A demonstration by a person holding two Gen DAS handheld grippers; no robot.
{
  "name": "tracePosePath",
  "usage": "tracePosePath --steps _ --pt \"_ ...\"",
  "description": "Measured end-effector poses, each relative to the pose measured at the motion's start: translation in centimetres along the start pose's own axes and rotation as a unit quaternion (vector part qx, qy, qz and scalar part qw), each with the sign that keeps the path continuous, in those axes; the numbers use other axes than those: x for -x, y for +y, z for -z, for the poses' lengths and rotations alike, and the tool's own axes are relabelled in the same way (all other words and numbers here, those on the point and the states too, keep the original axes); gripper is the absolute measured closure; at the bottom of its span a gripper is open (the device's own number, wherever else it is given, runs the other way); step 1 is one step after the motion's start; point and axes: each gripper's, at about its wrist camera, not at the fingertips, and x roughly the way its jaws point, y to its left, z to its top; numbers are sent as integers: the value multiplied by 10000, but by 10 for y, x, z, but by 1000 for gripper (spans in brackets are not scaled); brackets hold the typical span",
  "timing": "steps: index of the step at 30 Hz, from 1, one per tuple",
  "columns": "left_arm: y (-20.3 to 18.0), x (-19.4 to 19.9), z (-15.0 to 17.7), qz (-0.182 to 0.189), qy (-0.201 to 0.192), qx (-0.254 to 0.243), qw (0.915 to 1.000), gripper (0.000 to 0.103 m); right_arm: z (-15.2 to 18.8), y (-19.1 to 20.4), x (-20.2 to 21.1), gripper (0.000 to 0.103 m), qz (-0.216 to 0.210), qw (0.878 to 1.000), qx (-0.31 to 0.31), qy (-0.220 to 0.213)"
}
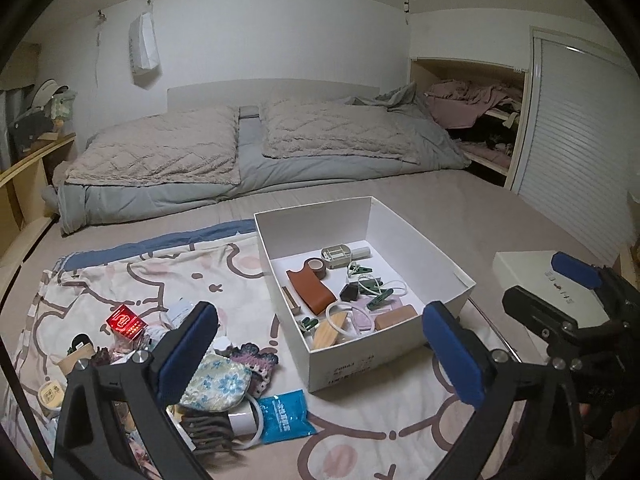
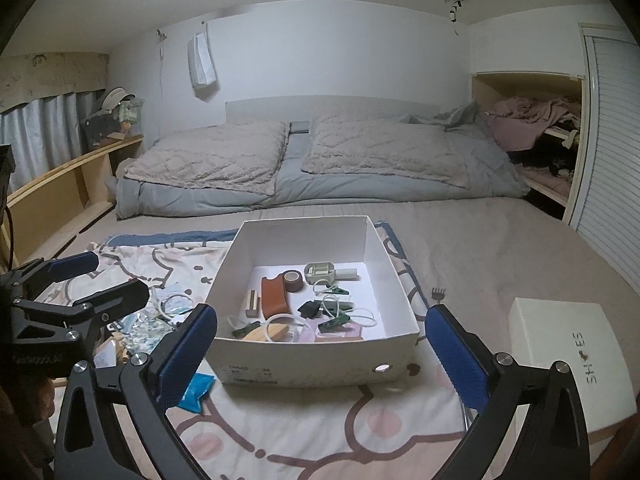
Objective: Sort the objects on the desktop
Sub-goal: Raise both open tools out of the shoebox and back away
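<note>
A white open box (image 1: 424, 256) (image 2: 312, 364) stands on a cartoon-print cloth (image 1: 360, 432) and holds several small items: a brown leather case (image 1: 310, 290), a tape roll (image 2: 293, 280), green clips, a wooden piece. A pile of loose items lies left of the box: a red cube (image 1: 125, 321), a floral pouch (image 1: 216, 384), a blue pack (image 1: 282, 416). My left gripper (image 1: 320, 356) is open and empty, held above the cloth in front of the box. My right gripper (image 2: 320, 356) is open and empty, facing the box's front wall.
A white shoe-box lid (image 2: 568, 356) (image 1: 540, 272) lies right of the box. A small dark comb-like piece (image 2: 439, 293) lies on the cloth by the box's right side. Bedding (image 1: 240, 152), low shelves (image 2: 68, 196) and a closet (image 1: 484, 120) stand behind.
</note>
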Motion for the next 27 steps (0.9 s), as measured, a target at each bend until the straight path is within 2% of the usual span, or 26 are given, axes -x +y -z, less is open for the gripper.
tracePosePath --steps 13,27 --pt "23 39 11 7 -208 51 9998 0 3 16 17 0 25 10000 9 -43" --pt "77 98 23 -389 -614 211 9971 0 4 56 40 0 -322 9991 54 -288"
